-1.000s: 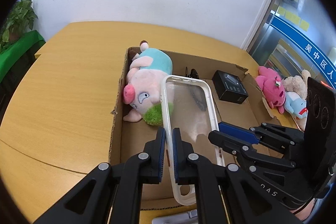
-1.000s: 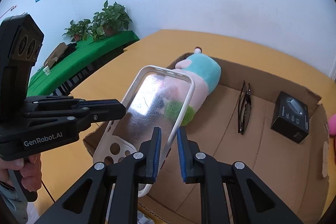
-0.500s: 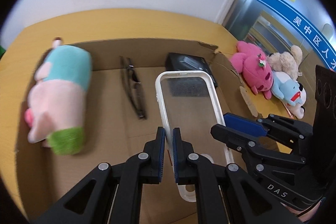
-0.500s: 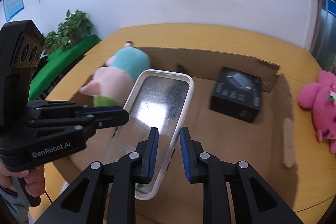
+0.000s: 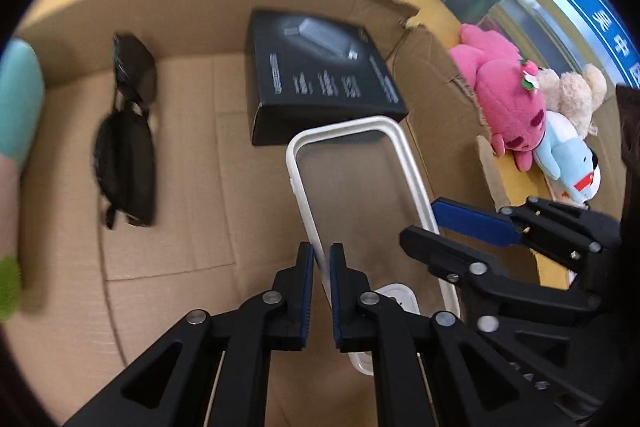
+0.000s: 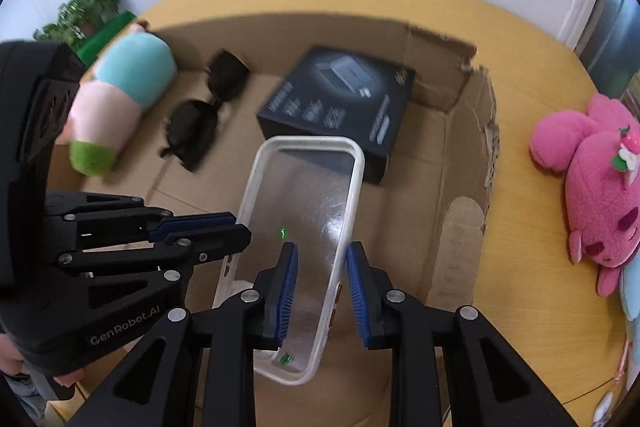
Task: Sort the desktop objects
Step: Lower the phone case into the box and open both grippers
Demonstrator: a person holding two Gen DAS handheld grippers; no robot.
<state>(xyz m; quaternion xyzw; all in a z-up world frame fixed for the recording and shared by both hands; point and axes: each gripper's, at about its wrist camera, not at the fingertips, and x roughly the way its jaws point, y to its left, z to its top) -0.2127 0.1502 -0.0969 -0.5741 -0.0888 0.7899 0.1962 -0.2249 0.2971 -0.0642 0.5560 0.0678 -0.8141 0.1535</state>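
Note:
A clear phone case (image 5: 352, 187) with a white rim hangs tilted over the floor of an open cardboard box (image 5: 120, 11), just in front of a black carton (image 5: 320, 75). My left gripper (image 5: 320, 255) is shut on the case's left rim. In the right wrist view the case (image 6: 304, 211) runs between the jaws of my right gripper (image 6: 322, 259). Those jaws are opening, and their blue pads stand off the right rim. My left gripper (image 6: 236, 227) comes in from the left side of that view.
Black sunglasses (image 6: 200, 123) and a pink, teal and green pig plush (image 6: 120, 91) lie in the box's left part. The box's torn right wall (image 6: 476, 131) stands beside the yellow table (image 6: 532, 75). A pink plush (image 6: 600, 195) and other soft toys lie there.
Both grippers carried the case rightward and lower, from above the pig plush to in front of the black carton. The right jaws spread apart off the rim.

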